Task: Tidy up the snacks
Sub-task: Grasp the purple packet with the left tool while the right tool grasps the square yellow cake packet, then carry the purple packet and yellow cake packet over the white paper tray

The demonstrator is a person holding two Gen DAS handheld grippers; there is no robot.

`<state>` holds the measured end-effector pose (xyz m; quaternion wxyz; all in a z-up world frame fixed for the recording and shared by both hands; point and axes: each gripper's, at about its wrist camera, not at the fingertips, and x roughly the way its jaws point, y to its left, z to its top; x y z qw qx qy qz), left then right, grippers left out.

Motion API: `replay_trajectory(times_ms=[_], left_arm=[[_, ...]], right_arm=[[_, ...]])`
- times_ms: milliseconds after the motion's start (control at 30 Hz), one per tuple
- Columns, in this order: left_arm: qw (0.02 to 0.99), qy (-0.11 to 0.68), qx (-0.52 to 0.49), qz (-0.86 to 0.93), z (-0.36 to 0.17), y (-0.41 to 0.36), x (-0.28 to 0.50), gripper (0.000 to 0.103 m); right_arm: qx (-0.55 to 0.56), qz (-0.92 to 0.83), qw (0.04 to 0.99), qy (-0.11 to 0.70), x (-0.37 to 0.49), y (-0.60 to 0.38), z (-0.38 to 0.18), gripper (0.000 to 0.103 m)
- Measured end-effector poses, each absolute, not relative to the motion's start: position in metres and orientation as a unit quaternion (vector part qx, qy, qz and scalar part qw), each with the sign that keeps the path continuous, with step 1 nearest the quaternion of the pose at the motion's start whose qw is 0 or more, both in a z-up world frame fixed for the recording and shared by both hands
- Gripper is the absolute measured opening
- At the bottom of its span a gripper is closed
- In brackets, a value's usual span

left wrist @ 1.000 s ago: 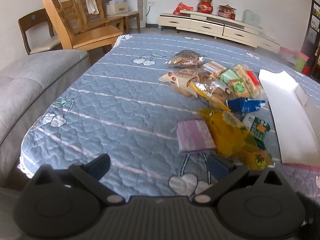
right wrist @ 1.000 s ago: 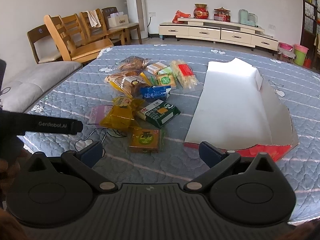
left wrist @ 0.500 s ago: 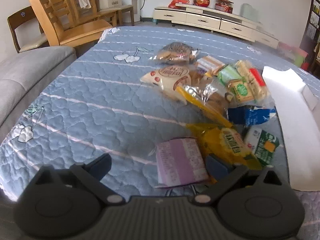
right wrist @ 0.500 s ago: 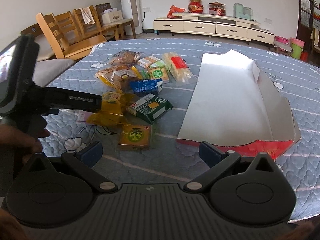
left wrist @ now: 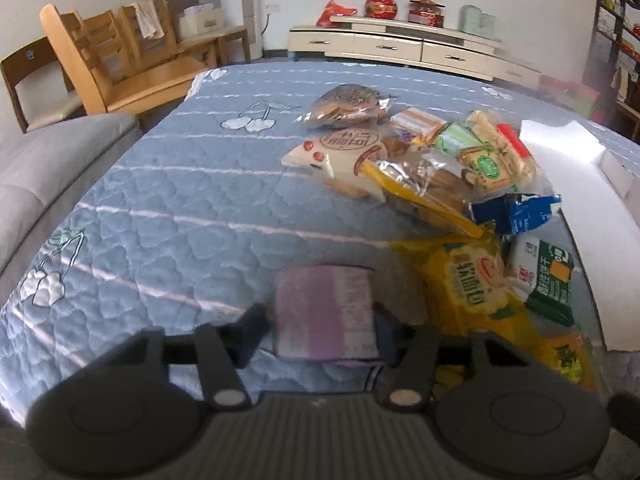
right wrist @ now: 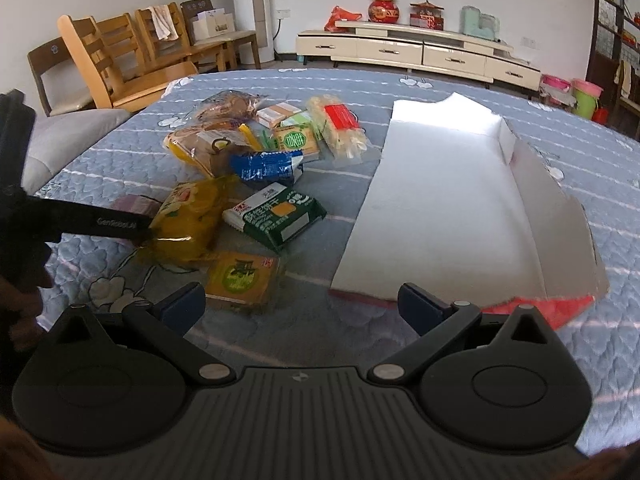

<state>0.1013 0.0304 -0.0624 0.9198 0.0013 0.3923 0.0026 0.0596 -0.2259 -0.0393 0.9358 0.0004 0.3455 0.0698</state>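
A purple snack packet (left wrist: pixel 326 314) lies flat on the blue quilted cover (left wrist: pixel 180 208) between the jaws of my left gripper (left wrist: pixel 322 330). The jaws are closing and both pads touch the packet's sides. To its right lies a yellow bag (left wrist: pixel 468 280), then a green packet (left wrist: pixel 550 280). In the right wrist view my right gripper (right wrist: pixel 302 306) hangs open and empty just above an orange-yellow packet (right wrist: pixel 242 278). The left gripper (right wrist: pixel 146 236) reaches in from the left beside the yellow bag (right wrist: pixel 188 216). The purple packet (right wrist: pixel 134 204) is partly hidden there.
An open white cardboard box (right wrist: pixel 440 208) with a red outer side lies to the right of the snack pile (right wrist: pixel 260 140). Wooden chairs (right wrist: pixel 120 64) and a grey sofa (left wrist: pixel 48 168) stand to the left. A cream cabinet (right wrist: pixel 420 52) runs along the far wall.
My left gripper moved forward and down to the purple packet, then its jaws came in from wide apart onto the packet's sides. The right gripper drifted slightly forward and stayed open.
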Motion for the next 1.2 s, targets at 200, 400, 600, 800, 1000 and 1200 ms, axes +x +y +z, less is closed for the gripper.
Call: replay_trajectory(times_ms=[200, 400, 600, 800, 1000, 1200], left_arm=[[0.920, 0.391, -0.022, 0.010, -0.059, 0.041, 0.095, 0.048], [0.921, 0.387, -0.034, 0.015, -0.052, 0.053, 0.082, 0.048], [0.925, 0.377, -0.038, 0.009, -0.042, 0.053, 0.069, 0.048], [0.930, 0.365, -0.041, -0.003, -0.029, 0.045, 0.054, 0.048], [0.936, 0.350, -0.038, -0.011, -0.012, 0.037, 0.039, 0.048], [0.941, 0.336, -0.028, -0.016, 0.003, 0.026, 0.024, 0.048]], right_arm=[[-0.021, 0.096, 0.933, 0.346, 0.080, -0.215, -0.042, 0.103], [-0.037, 0.113, 0.922, 0.369, 0.087, -0.189, -0.053, 0.103], [-0.040, 0.100, 0.919, 0.380, 0.099, -0.187, -0.063, 0.075], [-0.024, 0.096, 0.925, 0.366, 0.085, -0.198, -0.052, 0.062], [-0.010, 0.088, 0.938, 0.336, 0.060, -0.210, -0.030, 0.061], [-0.012, 0.084, 0.950, 0.301, 0.040, -0.219, -0.007, 0.062]])
